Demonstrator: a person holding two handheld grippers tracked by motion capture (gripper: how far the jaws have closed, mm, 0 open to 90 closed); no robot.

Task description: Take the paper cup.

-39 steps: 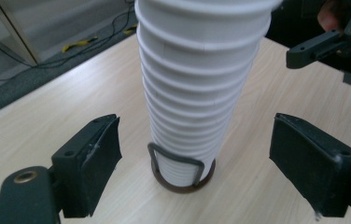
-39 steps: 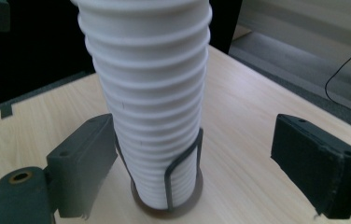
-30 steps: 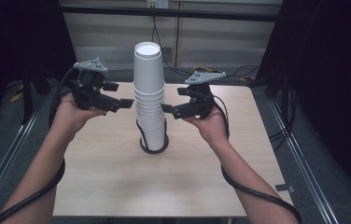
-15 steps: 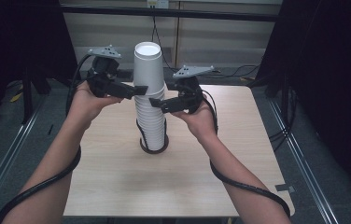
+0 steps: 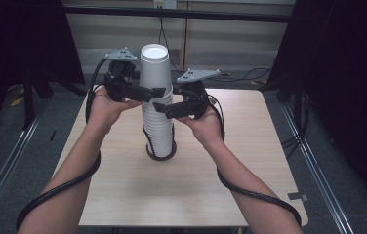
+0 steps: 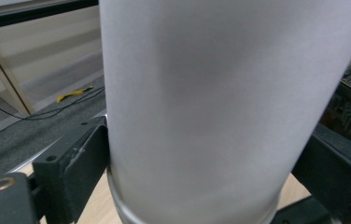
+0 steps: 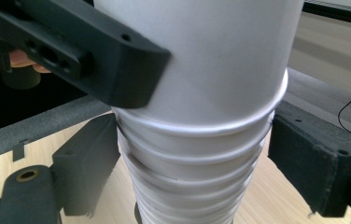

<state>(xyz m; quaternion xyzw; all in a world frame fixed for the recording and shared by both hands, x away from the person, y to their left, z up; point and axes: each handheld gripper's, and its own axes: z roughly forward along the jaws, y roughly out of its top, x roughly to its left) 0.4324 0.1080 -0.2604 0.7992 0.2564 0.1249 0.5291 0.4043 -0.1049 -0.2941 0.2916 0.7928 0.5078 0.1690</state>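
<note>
High view: tall stack of white paper cups (image 5: 158,122) stands upright near the middle of the wooden bench (image 5: 123,195), its foot inside a dark ring (image 5: 161,155). Top cup (image 5: 155,70) sits bottom-up, higher than the rest.

Left claw (image 5: 158,90) comes in from the left at the level of the top cup's lower part. Left gripper view: top cup (image 6: 220,107) stands between the two black jaws; the left pad lies against the cup wall, the right jaw sits just beside it, contact there cannot be told. The jaws have just been opening, cup between them.

Right claw (image 5: 159,108) comes in from the right, lower, at the rims just under the top cup. Right gripper view: stacked rims (image 7: 197,154) lie between its jaws with a visible gap on both sides, pads not pressing. The jaws have just been closing around the stack, half wide. Left claw's jaw crosses the upper left of that view.

Both hands held above the bench, cables trailing along the forearms.
</note>
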